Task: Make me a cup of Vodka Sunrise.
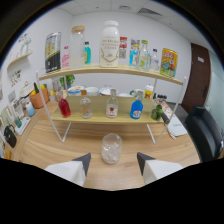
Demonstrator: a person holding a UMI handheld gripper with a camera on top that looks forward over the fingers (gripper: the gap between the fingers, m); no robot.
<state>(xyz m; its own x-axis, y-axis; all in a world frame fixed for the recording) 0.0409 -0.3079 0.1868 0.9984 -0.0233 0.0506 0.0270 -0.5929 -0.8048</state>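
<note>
I am holding the gripper (113,161) with its fingers spread and gripping nothing. A glass (111,148) is standing on the table (50,145) just ahead of them, and bottles are lining the far shelf (100,119).

A clear glass (111,148) stands upright on the tabletop (60,145), just ahead of the open gripper (114,161). On the lower shelf (100,119) beyond stand small bottles: red (64,106), two clear (86,107) (112,106), blue (136,108).
</note>
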